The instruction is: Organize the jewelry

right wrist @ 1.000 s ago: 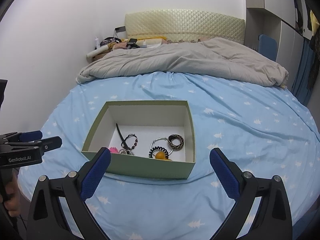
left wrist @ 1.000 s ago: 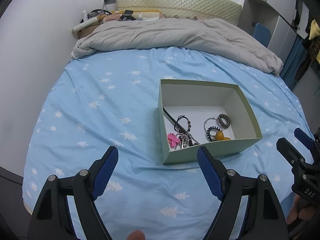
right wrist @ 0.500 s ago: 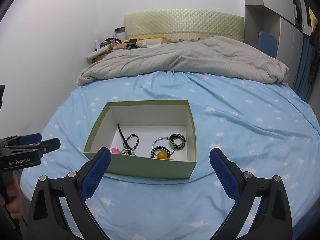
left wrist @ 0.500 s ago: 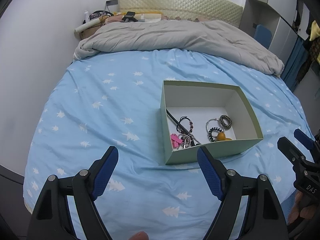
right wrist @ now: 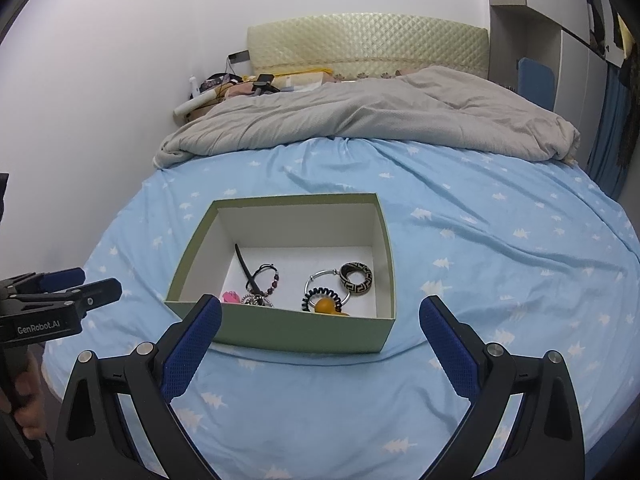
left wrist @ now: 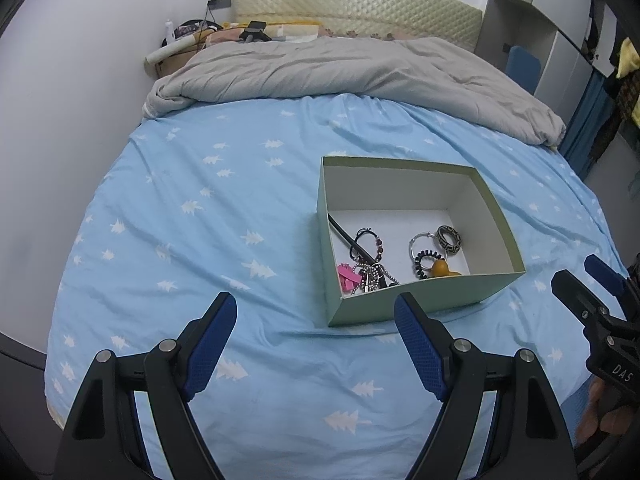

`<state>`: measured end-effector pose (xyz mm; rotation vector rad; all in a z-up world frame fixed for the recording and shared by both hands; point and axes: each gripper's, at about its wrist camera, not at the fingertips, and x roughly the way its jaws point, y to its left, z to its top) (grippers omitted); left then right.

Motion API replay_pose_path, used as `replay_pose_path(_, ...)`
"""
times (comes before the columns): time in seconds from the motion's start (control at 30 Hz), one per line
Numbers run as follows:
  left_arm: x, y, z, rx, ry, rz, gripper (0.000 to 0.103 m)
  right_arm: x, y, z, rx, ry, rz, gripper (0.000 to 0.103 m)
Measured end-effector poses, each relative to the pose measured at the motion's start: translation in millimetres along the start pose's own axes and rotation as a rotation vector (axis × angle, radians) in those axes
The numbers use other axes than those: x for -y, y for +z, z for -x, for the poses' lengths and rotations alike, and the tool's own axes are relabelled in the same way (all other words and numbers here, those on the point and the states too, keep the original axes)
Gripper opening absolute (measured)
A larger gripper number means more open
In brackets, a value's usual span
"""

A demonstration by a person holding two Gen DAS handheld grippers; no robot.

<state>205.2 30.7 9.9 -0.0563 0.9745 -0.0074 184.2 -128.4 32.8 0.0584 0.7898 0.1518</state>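
Note:
A pale green open box (left wrist: 420, 299) (right wrist: 304, 330) sits on the blue bed sheet. Inside lie a patterned bangle (left wrist: 449, 237) (right wrist: 356, 278), a silver hoop (left wrist: 419, 240), a black coil hair tie (left wrist: 425, 263), an orange piece (left wrist: 442, 269), a beaded bracelet (left wrist: 376, 242), a black stick (left wrist: 346, 238) and a pink clip (left wrist: 347, 276). My left gripper (left wrist: 314, 312) hovers open before the box's near left corner, holding nothing. My right gripper (right wrist: 320, 312) hovers open in front of the box's near wall, also with nothing in it.
The blue sheet (left wrist: 200, 240) with white tree prints spreads all around the box. A grey duvet (left wrist: 360, 72) is bunched at the head of the bed, with clutter beyond it. A white wall runs along the left; cupboards stand at the right.

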Motion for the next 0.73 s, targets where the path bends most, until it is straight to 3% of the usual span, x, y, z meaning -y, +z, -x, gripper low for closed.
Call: replay_pose_path(0.73, -2.7, 1.4, -1.1, -0.006, 0.011, 0.004, 0.082, 1.4, -1.3, 0.4, -0.004, -0.003, 0.001, 0.1)
